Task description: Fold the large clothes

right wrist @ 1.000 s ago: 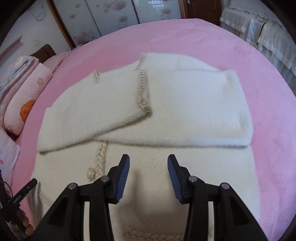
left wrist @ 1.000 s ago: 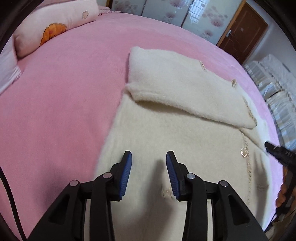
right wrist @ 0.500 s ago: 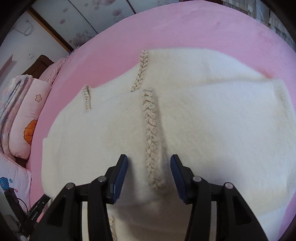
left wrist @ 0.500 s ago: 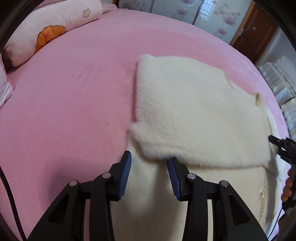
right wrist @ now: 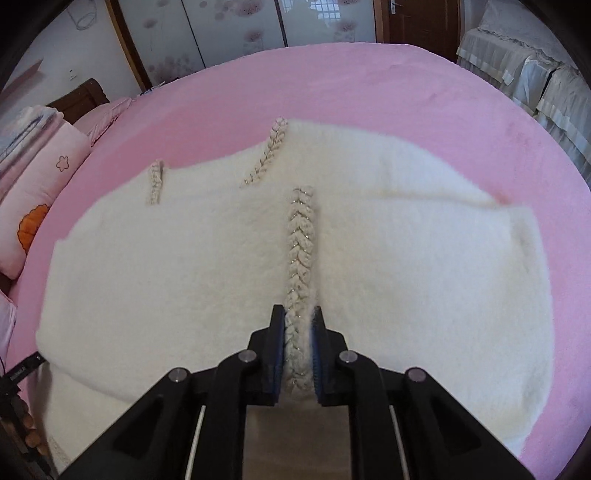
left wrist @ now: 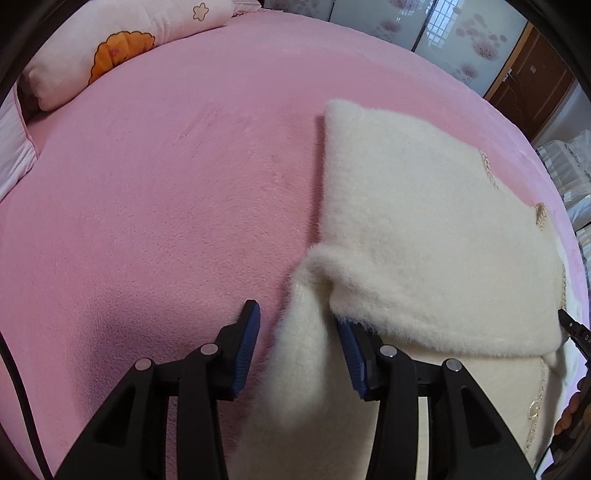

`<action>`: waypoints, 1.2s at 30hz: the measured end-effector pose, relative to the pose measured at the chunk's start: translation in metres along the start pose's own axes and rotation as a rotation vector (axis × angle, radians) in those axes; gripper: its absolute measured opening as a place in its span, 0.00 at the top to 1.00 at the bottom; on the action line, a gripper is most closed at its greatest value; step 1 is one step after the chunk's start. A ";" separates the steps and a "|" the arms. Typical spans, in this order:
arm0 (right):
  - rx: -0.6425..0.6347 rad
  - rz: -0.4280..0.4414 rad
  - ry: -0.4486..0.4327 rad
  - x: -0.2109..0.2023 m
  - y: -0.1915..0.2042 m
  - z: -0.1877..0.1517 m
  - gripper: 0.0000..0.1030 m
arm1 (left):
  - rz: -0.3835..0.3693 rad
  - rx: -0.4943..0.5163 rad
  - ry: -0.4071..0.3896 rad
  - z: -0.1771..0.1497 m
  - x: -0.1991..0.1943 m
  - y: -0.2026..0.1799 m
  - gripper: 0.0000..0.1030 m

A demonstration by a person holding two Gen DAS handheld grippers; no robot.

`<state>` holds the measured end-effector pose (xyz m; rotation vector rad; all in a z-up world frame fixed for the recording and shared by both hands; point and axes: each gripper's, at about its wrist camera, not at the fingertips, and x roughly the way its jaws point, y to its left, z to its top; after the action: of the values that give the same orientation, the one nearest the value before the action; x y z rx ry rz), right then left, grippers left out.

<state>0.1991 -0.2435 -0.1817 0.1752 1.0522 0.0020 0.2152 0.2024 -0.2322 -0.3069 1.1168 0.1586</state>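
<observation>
A cream fluffy cardigan [left wrist: 424, 236] lies flat on the pink bedspread [left wrist: 147, 221], both sleeves folded across its chest. My left gripper [left wrist: 299, 332] is open, its jaws on either side of the cardigan's left side edge just below the folded sleeve. In the right wrist view the cardigan [right wrist: 424, 266] fills the middle. My right gripper [right wrist: 298, 332] is shut on the braided cuff trim [right wrist: 301, 251] of the upper folded sleeve, with fleece pinched between the pads.
A pink pillow with an orange flower [left wrist: 122, 55] lies at the bed's head, also in the right wrist view [right wrist: 33, 206]. Wardrobe doors [right wrist: 240, 33] stand beyond the bed. Covered furniture [right wrist: 535, 85] stands at the right. Pink bedspread surrounds the cardigan.
My left gripper moved forward and left to the cardigan's side edge, still open. My right gripper moved forward onto the braided cuff trim and shut on it.
</observation>
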 end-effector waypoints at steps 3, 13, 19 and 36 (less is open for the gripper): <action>0.024 0.013 -0.035 -0.009 0.004 0.004 0.88 | -0.018 -0.023 0.001 0.002 -0.004 0.006 0.59; -0.033 -0.028 0.021 0.001 0.005 0.013 0.86 | -0.002 -0.269 -0.018 0.003 -0.012 0.061 0.82; 0.098 0.093 -0.027 -0.035 -0.026 0.015 0.78 | 0.038 -0.117 -0.047 0.018 -0.038 0.033 0.79; -0.159 0.170 -0.028 0.002 0.124 0.033 0.78 | -0.068 0.110 0.004 0.061 0.012 -0.134 0.48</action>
<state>0.2384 -0.1258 -0.1497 0.1192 1.0020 0.2355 0.3097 0.0951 -0.1964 -0.2466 1.1137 0.0360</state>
